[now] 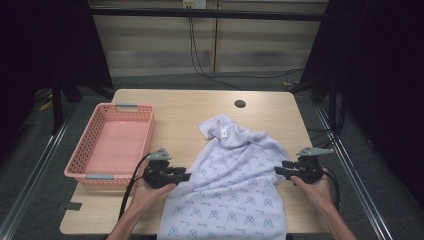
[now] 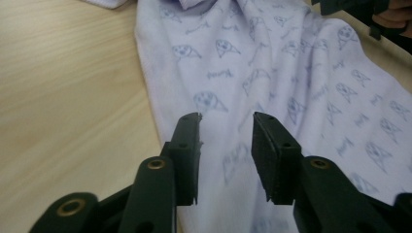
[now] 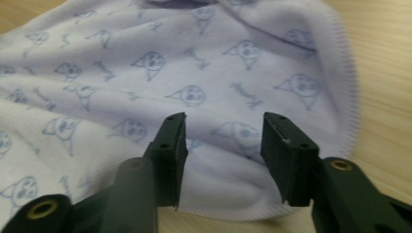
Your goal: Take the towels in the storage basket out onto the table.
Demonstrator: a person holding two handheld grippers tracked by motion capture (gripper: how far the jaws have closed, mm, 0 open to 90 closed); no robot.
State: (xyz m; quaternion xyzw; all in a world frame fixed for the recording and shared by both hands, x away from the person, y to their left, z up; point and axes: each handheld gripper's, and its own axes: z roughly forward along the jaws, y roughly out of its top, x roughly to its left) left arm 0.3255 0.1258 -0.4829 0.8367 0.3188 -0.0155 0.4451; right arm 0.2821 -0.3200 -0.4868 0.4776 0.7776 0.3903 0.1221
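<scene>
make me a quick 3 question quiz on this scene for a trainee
1. True or false: the pink basket has something in it.
2. Which edges of the printed cloth are the left gripper and right gripper at? A) one at each side edge B) both at the far edge C) both at the near edge
3. Fill in: both grippers' fingers are ____.

Key: 1 false; 2 A; 3 open

Wooden table (image 1: 190, 107) (dark room), grey floor (image 1: 30, 170)
</scene>
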